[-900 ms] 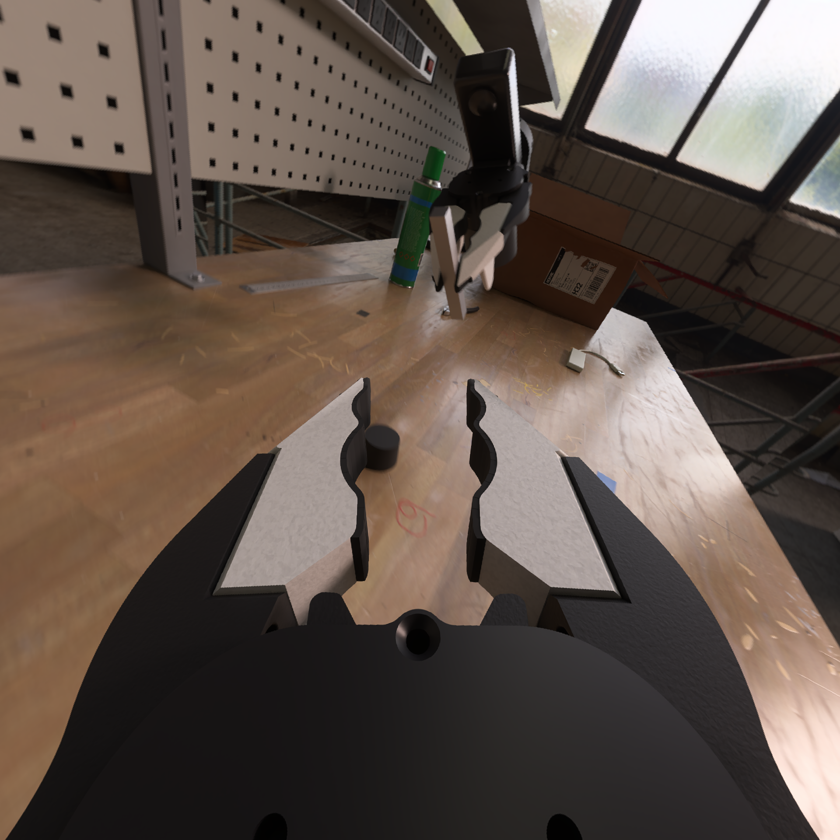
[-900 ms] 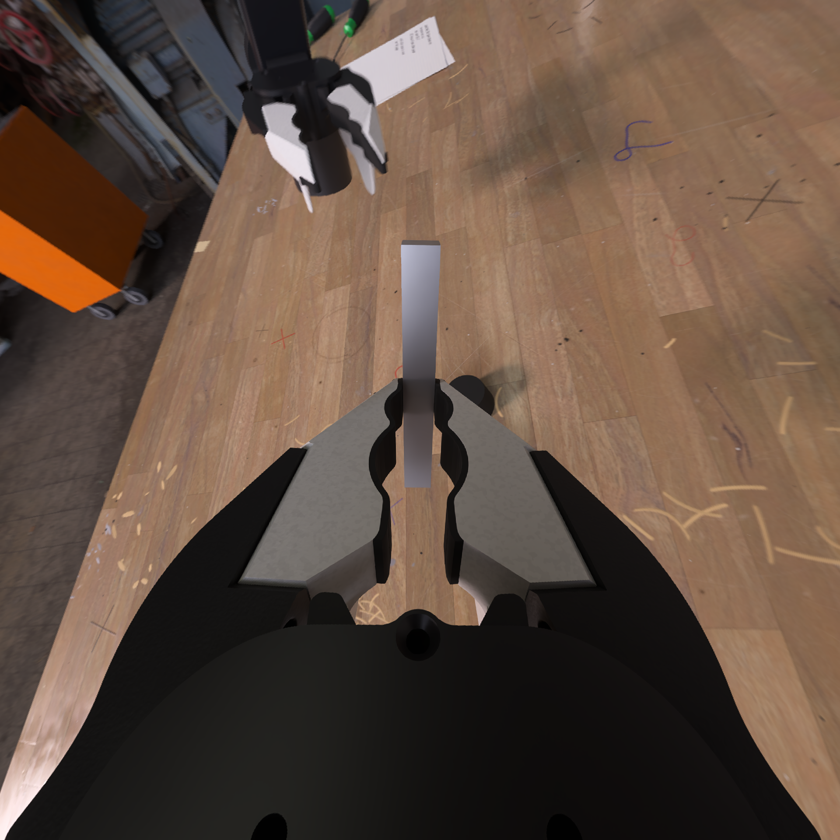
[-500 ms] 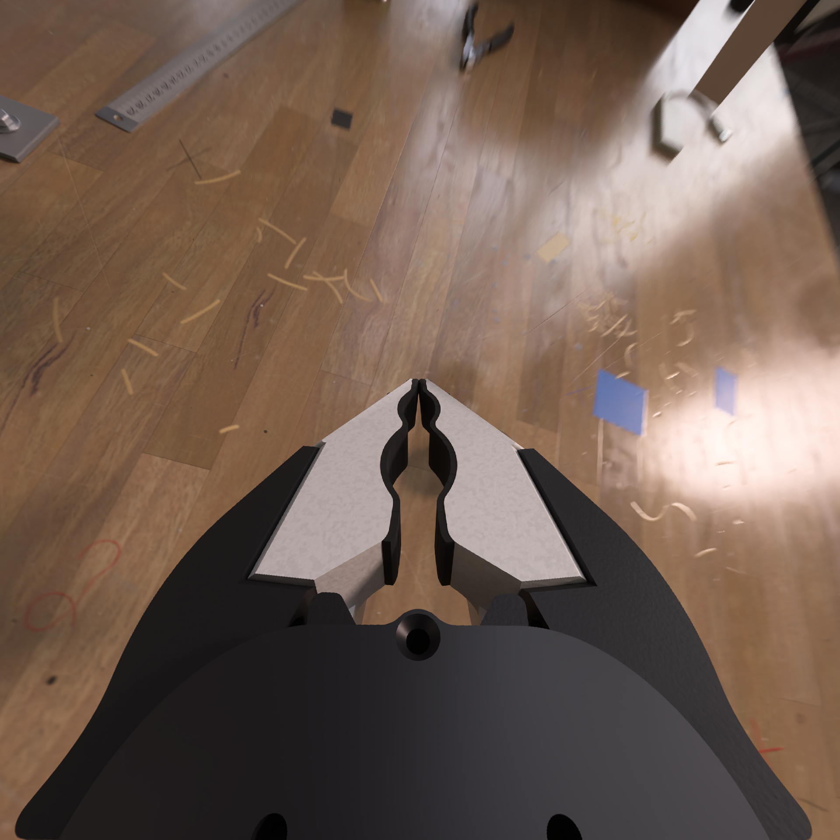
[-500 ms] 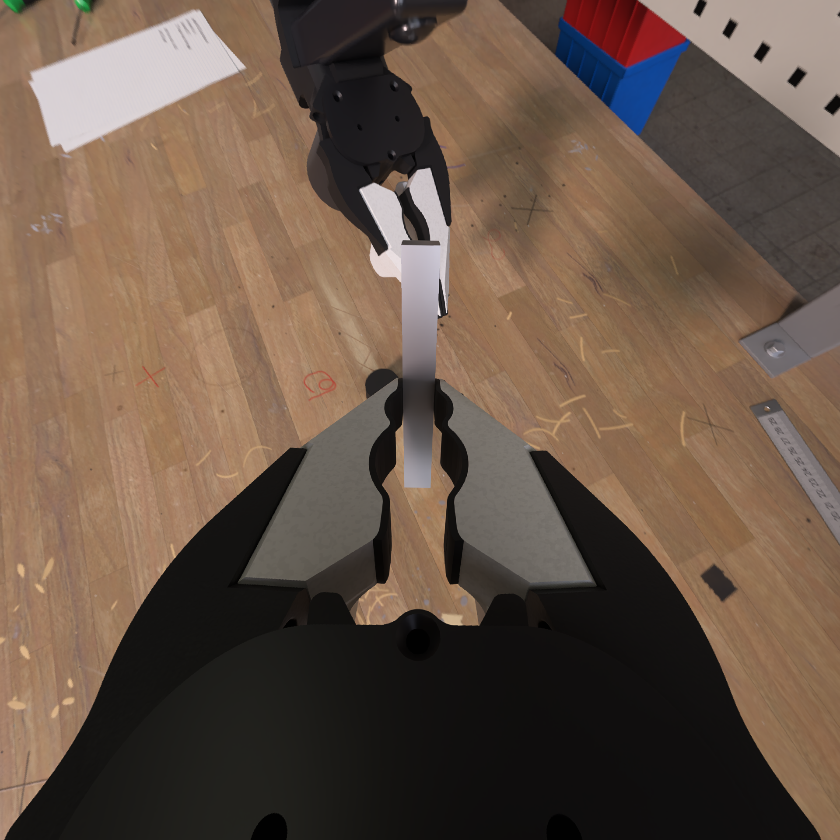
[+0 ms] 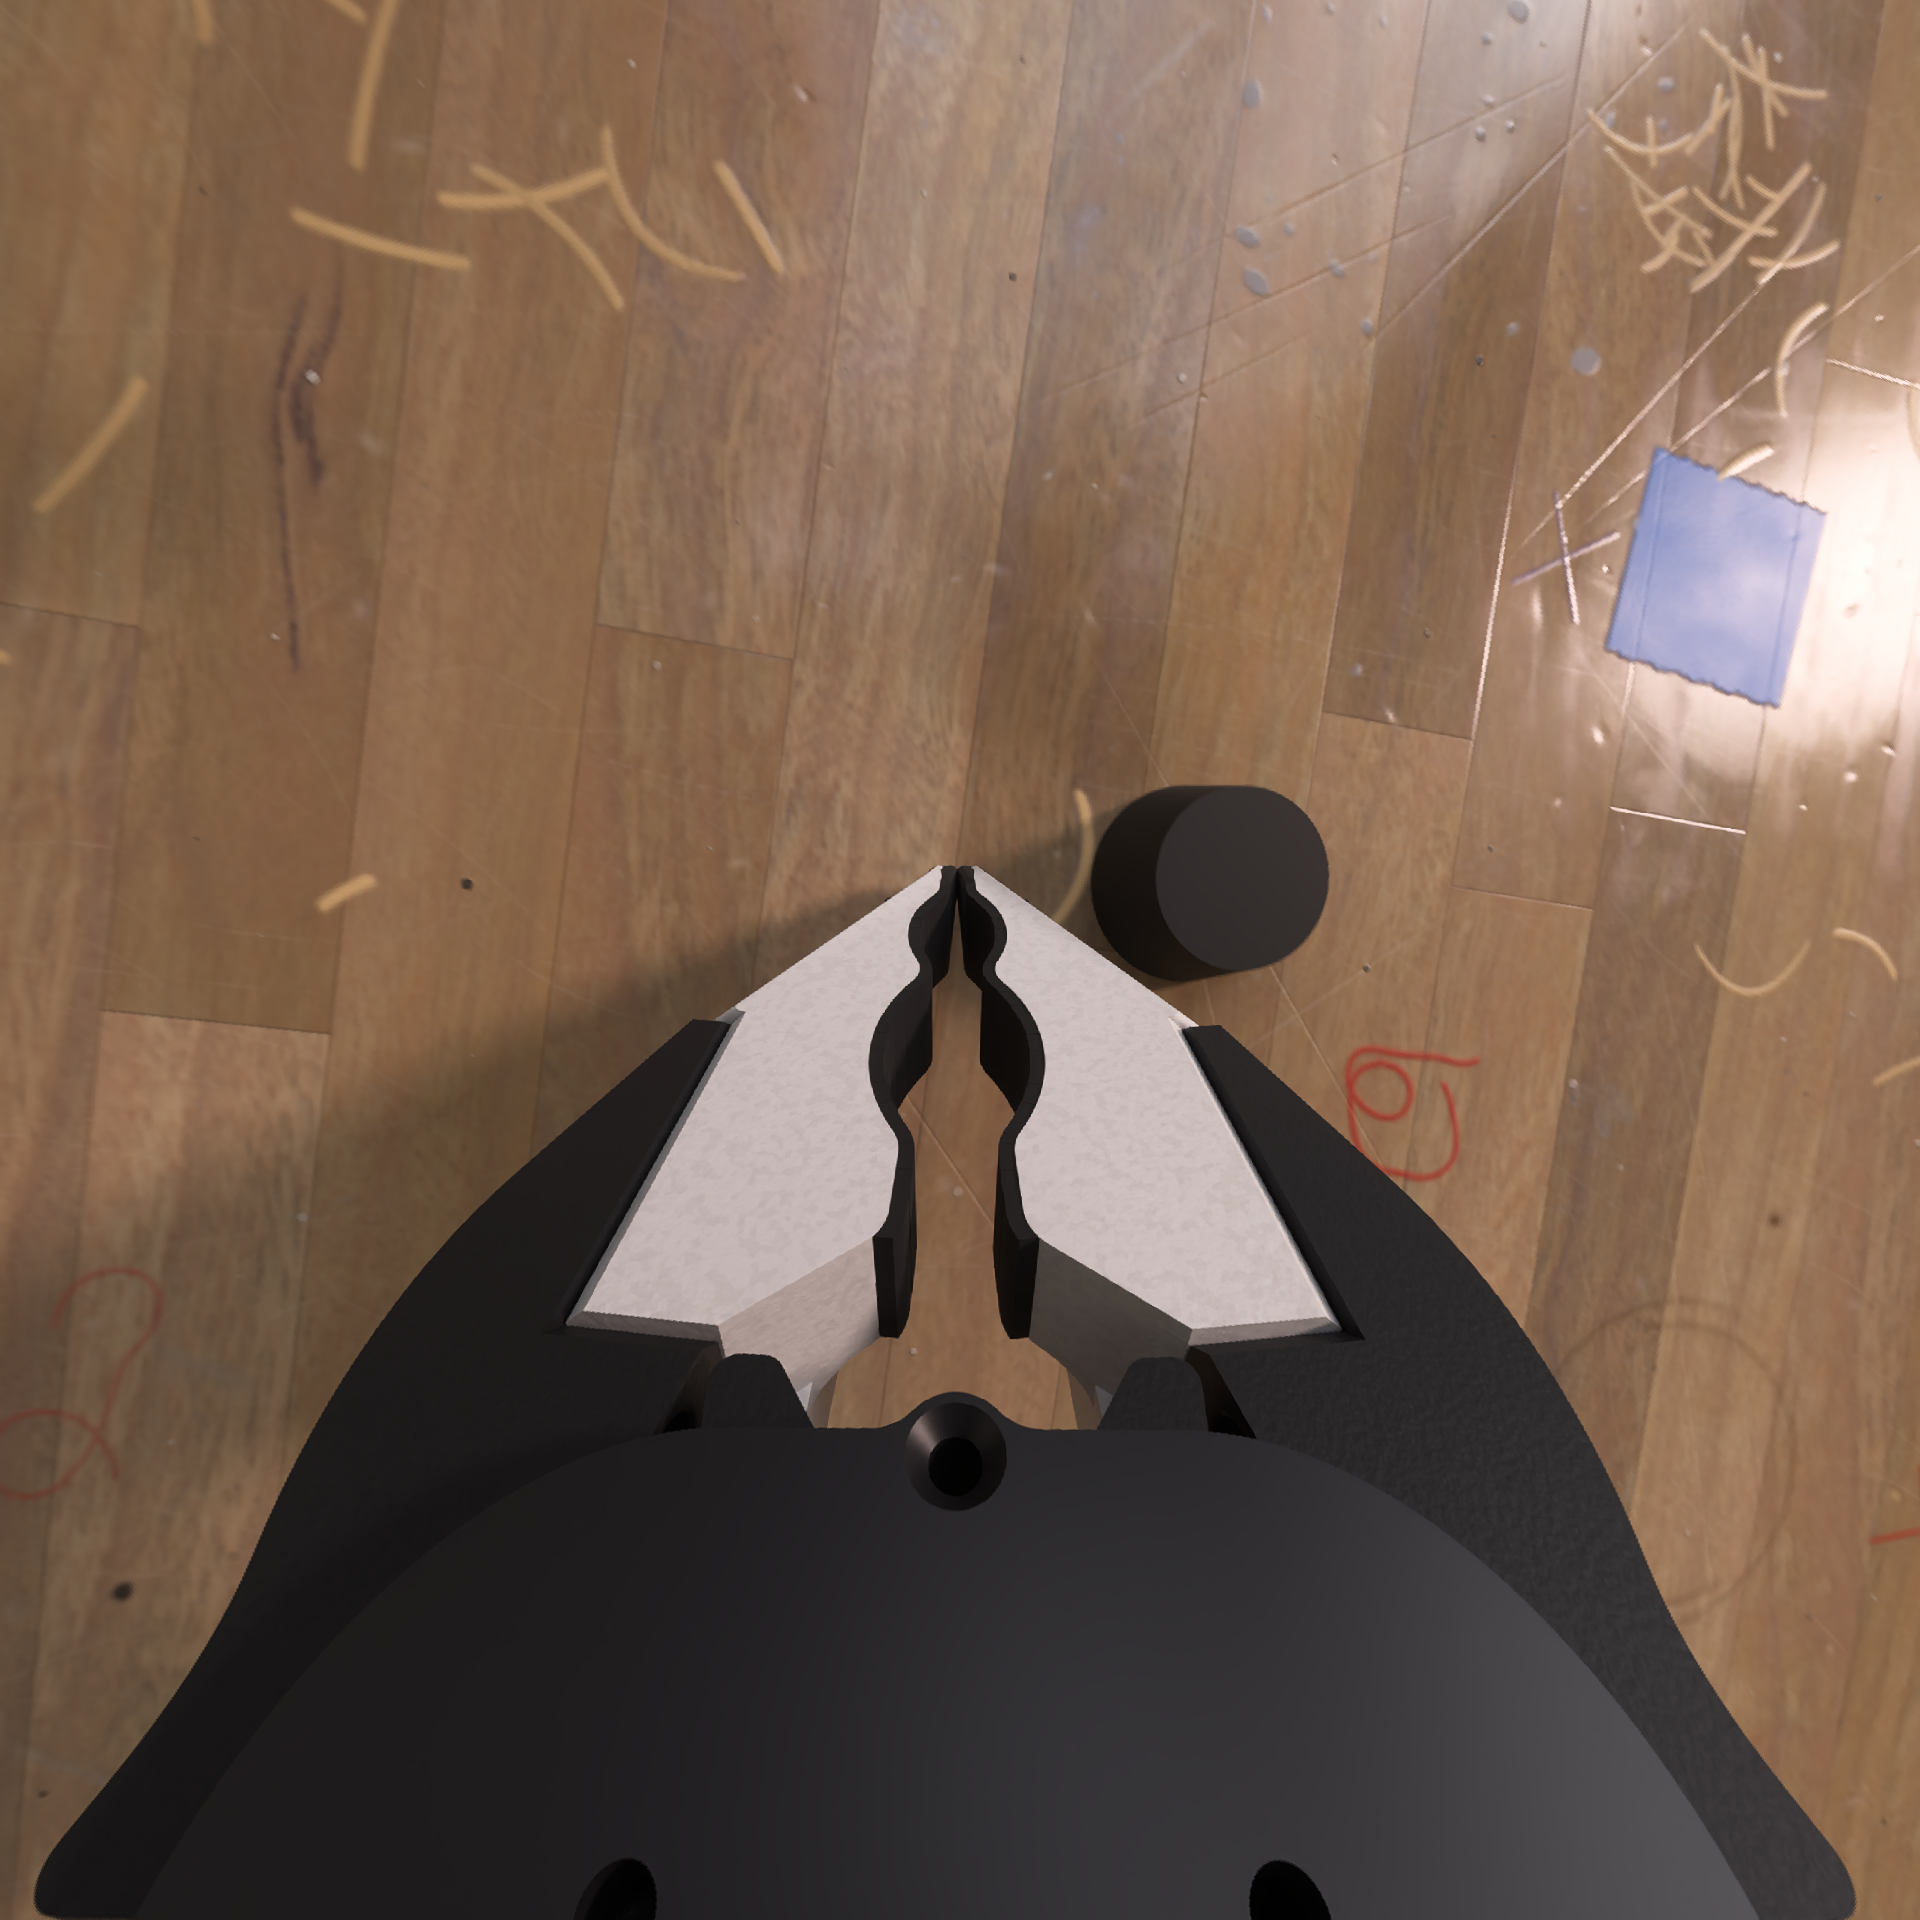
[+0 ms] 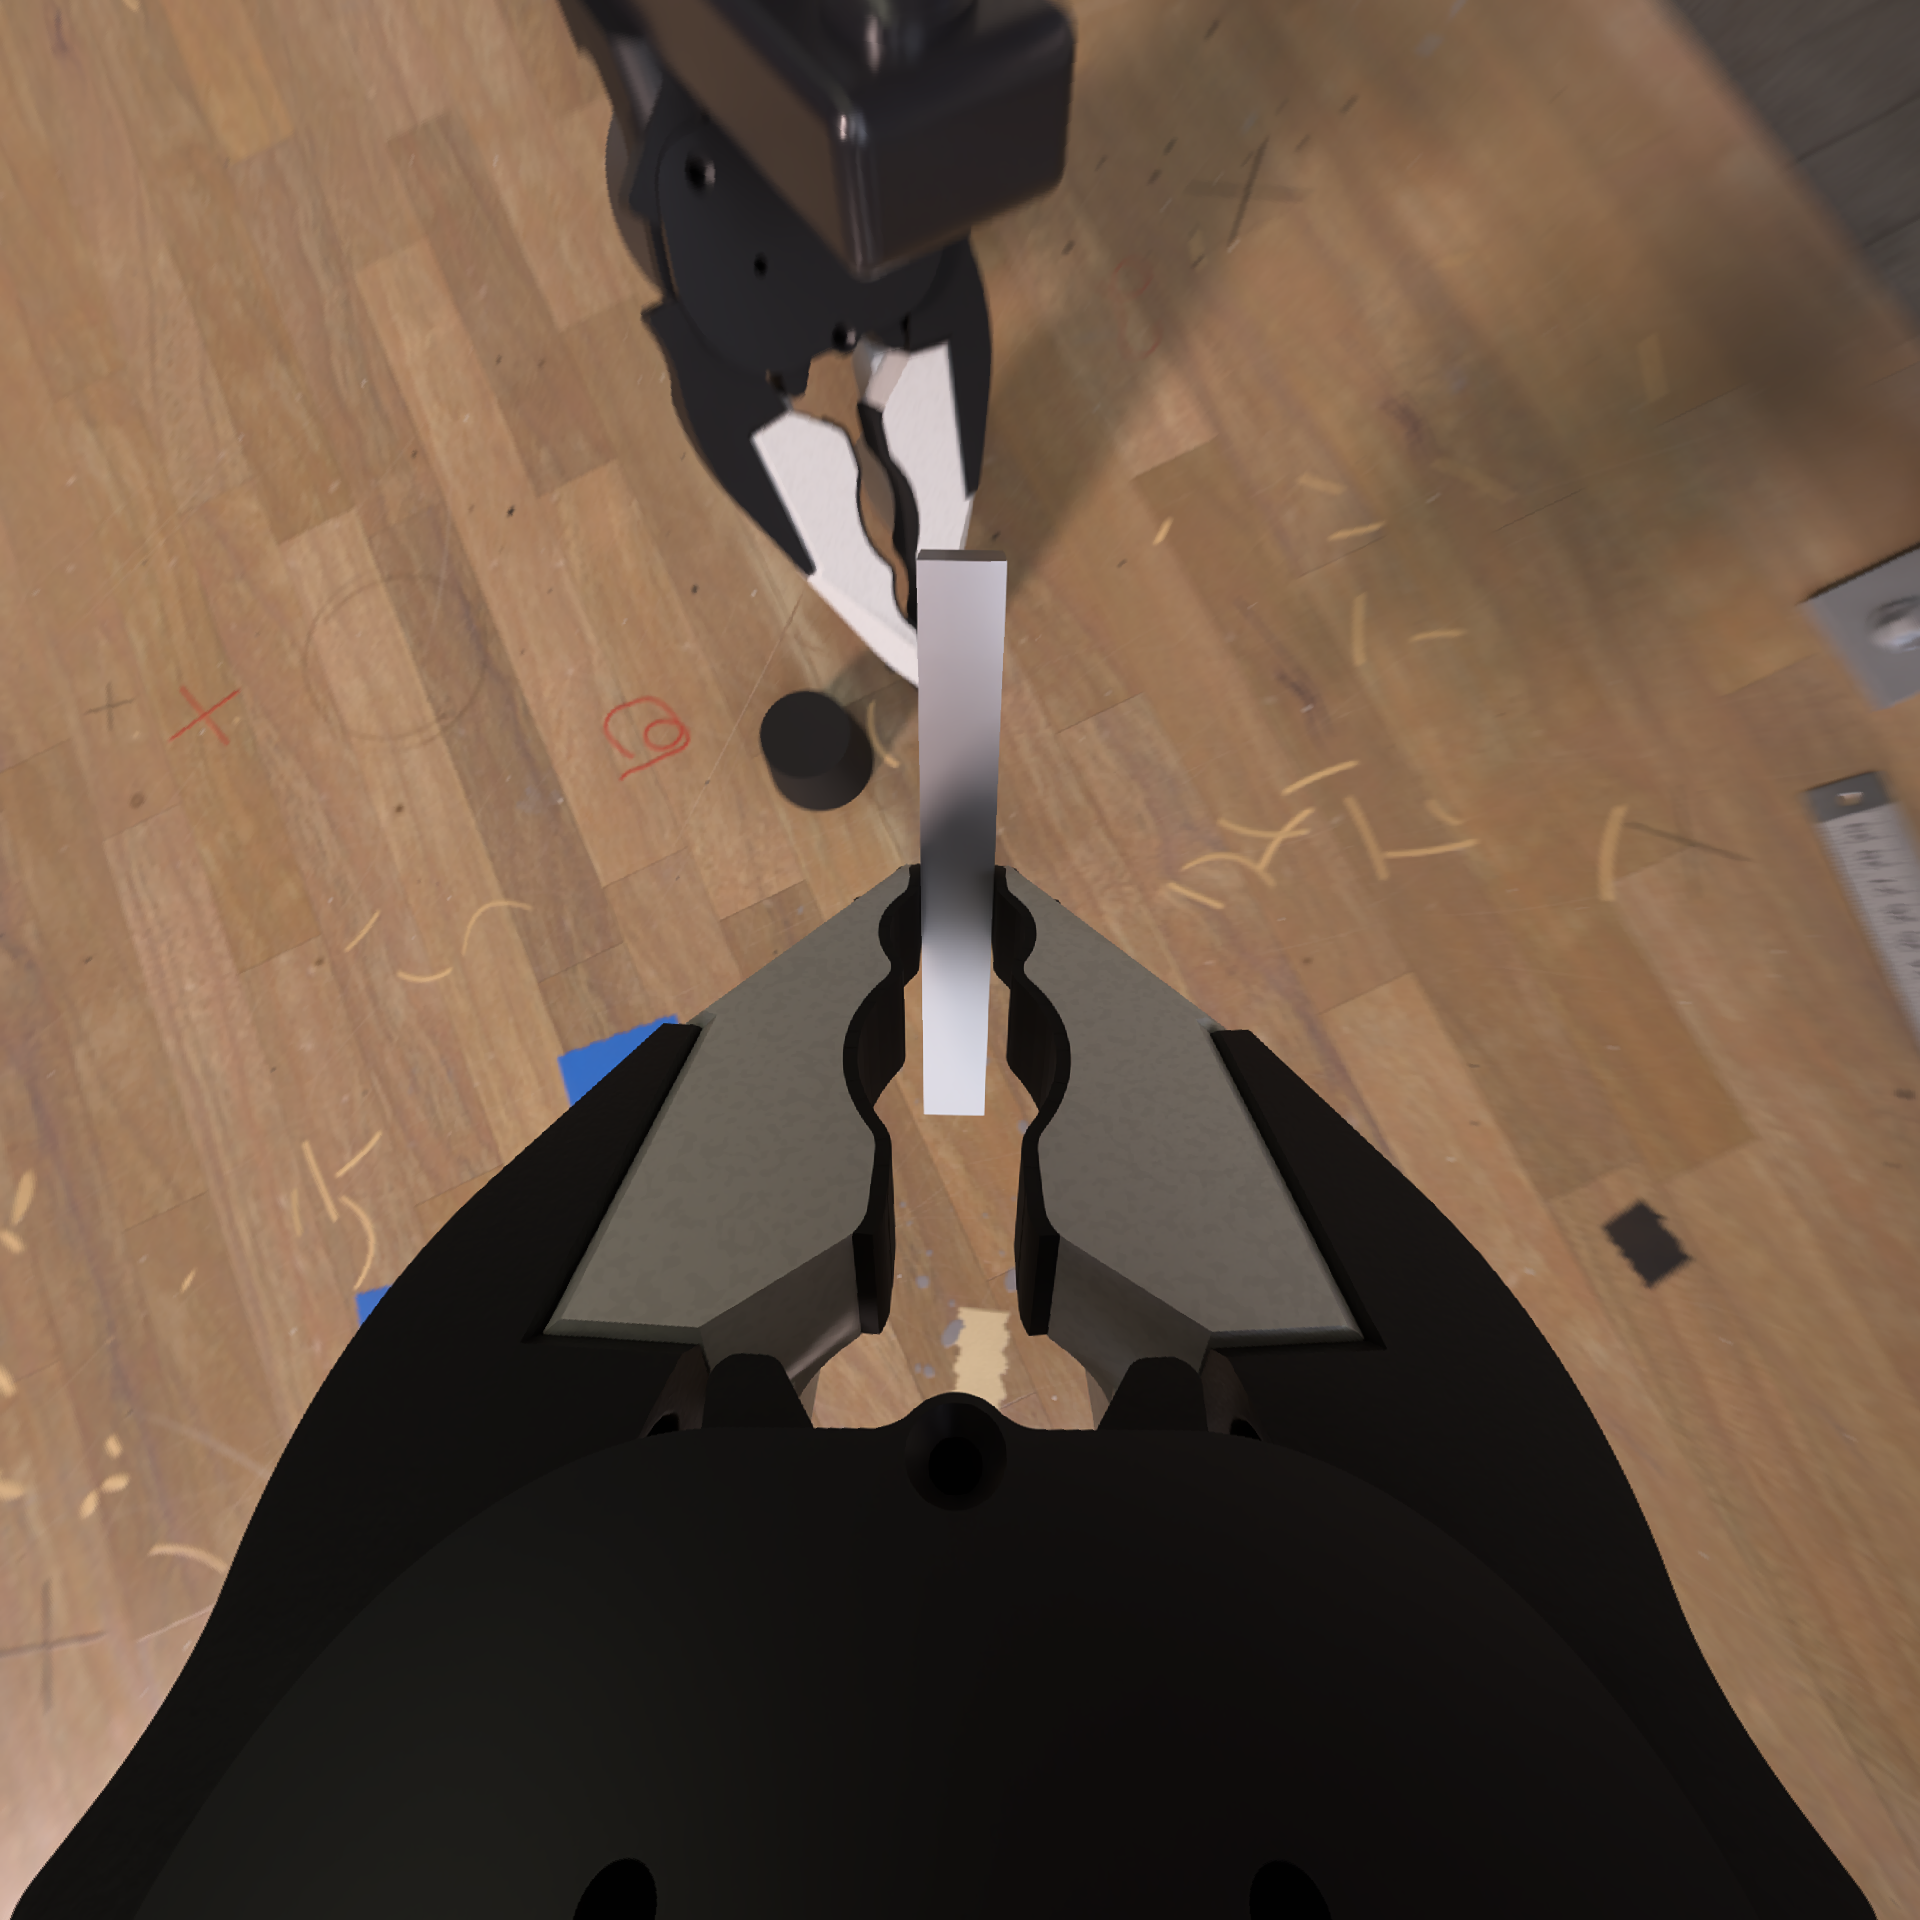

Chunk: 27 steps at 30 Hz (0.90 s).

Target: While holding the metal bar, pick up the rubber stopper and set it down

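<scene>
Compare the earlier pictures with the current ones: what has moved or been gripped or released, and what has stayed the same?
The left gripper, open beside the rubber stopper at first, has shut empty and tipped down toward the workbench; the stopper now stands just right of its tips, ungripped. In the right wrist view it has come nearer. The right gripper stays shut on the metal bar.
</scene>
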Motion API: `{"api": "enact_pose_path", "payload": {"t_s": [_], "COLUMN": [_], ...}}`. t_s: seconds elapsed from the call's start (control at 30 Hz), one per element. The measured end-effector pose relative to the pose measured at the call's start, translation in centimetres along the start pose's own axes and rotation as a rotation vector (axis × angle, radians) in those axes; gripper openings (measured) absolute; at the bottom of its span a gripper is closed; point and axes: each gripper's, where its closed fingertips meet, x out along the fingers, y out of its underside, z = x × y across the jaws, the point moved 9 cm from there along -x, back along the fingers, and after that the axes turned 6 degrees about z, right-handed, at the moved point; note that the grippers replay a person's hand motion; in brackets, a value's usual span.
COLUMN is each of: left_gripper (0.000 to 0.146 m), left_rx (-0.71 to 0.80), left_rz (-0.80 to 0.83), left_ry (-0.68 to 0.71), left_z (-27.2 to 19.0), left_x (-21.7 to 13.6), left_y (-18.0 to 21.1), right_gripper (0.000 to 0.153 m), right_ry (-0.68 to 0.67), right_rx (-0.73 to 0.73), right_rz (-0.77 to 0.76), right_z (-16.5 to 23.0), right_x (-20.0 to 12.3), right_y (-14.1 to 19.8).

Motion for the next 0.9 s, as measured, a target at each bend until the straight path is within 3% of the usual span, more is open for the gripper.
{"api": "enact_pose_path", "payload": {"t_s": [0.17, 0.37, 0.9], "left_gripper": [0.0, 0.0, 0.0], "left_rx": [-0.016, 0.007, 0.007], "left_rz": [0.046, 0.05, -0.003], "left_ry": [0.057, 0.032, 0.009], "left_z": [-0.3, -0.5, -0.6], "left_x": [-0.4, -0.5, -1.6], "left_y": [0.7, 0.6, 0.3], "right_gripper": [0.012, 0.012, 0.012], "right_ry": [-0.122, -0.167, -0.166], "right_rx": [0.021, 0.034, 0.04], "right_rz": [0.089, 0.089, 0.119], "right_z": [-0.3, -0.6, -0.8], "right_x": [2.6, 3.0, 3.3], "right_y": [0.4, 0.8, 1.1]}}
